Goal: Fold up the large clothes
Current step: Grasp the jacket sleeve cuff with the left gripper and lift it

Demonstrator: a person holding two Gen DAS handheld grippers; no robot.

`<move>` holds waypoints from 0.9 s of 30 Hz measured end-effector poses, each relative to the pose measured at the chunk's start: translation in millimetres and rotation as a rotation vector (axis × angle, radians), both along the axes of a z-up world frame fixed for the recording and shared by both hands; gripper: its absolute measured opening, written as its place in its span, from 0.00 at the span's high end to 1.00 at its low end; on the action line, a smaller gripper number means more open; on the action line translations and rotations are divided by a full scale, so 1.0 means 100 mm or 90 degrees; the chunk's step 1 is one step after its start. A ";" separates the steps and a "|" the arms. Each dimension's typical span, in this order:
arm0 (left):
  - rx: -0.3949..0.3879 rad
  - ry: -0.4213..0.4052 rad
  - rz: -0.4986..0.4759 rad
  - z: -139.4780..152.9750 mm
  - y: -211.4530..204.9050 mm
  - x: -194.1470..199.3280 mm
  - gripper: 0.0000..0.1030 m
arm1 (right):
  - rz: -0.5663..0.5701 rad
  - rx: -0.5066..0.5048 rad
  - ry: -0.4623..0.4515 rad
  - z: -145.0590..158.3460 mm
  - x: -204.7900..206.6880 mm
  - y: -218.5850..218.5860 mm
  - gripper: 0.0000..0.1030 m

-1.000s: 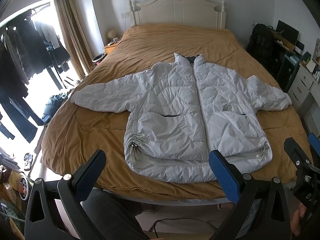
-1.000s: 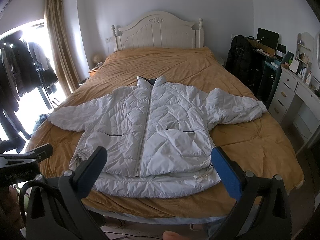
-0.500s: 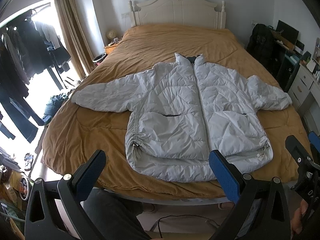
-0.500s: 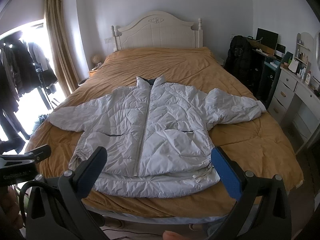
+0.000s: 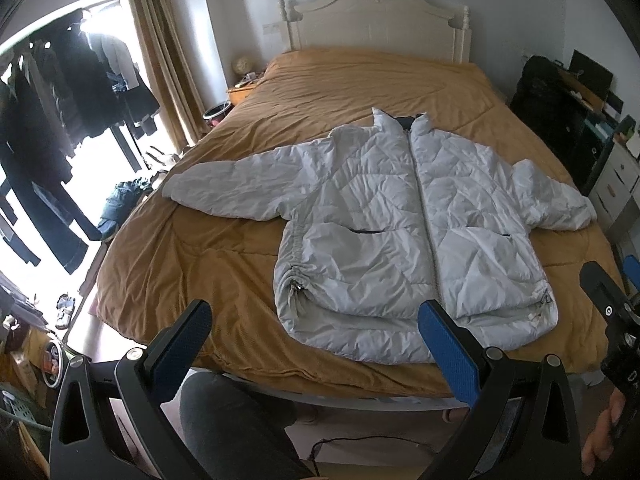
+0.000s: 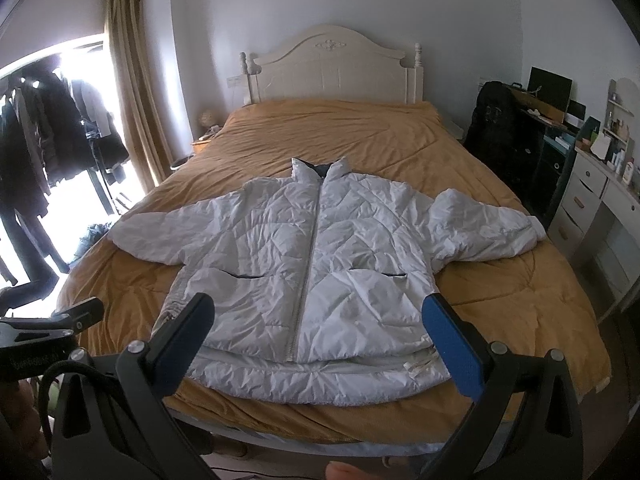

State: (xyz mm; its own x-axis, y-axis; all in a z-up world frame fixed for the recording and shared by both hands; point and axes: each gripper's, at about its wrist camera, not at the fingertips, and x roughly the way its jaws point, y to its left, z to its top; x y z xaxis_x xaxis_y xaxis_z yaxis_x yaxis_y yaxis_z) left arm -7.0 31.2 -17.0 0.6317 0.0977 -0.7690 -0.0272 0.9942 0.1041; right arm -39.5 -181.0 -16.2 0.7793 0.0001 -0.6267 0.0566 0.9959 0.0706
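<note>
A white quilted puffer jacket (image 5: 404, 224) (image 6: 316, 264) lies face up and zipped on the mustard bedspread (image 5: 224, 256) (image 6: 344, 140), collar toward the headboard, both sleeves spread sideways. Its hem sits near the foot edge of the bed. My left gripper (image 5: 316, 340) is open, held above the foot of the bed, short of the hem's left part. My right gripper (image 6: 316, 328) is open too, hovering in front of the hem. Neither touches the jacket. Each gripper shows at the edge of the other's view.
A white headboard (image 6: 332, 68) stands at the far end. Dark clothes hang on a rack (image 5: 52, 128) by the bright window on the left. A black backpack (image 6: 496, 136), a desk and white drawers (image 6: 592, 208) line the right side. A person's leg (image 5: 228, 424) stands at the bed's foot.
The left wrist view has shifted slightly, so the jacket sits a little further right and up in it. The jacket itself has not moved, and both grippers stay open.
</note>
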 end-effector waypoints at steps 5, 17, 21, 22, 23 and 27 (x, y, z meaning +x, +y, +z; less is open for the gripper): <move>-0.001 0.001 -0.001 0.00 0.01 0.00 0.00 | 0.004 -0.002 -0.001 0.00 0.00 0.04 0.00; -0.335 0.131 0.023 -0.54 1.37 1.00 0.00 | 0.007 -0.017 0.036 -0.16 0.11 0.17 0.00; -0.477 0.111 0.131 -0.93 2.40 1.64 0.00 | 0.011 -0.028 0.060 -0.26 0.24 0.26 0.00; -0.506 0.111 0.155 -1.06 2.64 1.80 0.00 | 0.012 -0.031 0.064 -0.29 0.28 0.30 0.00; -0.531 0.114 0.174 -1.18 2.83 1.94 0.01 | 0.013 -0.033 0.068 -0.31 0.32 0.33 0.00; -0.665 0.135 0.243 -1.80 3.56 2.57 0.02 | 0.016 -0.043 0.096 -0.44 0.51 0.45 0.00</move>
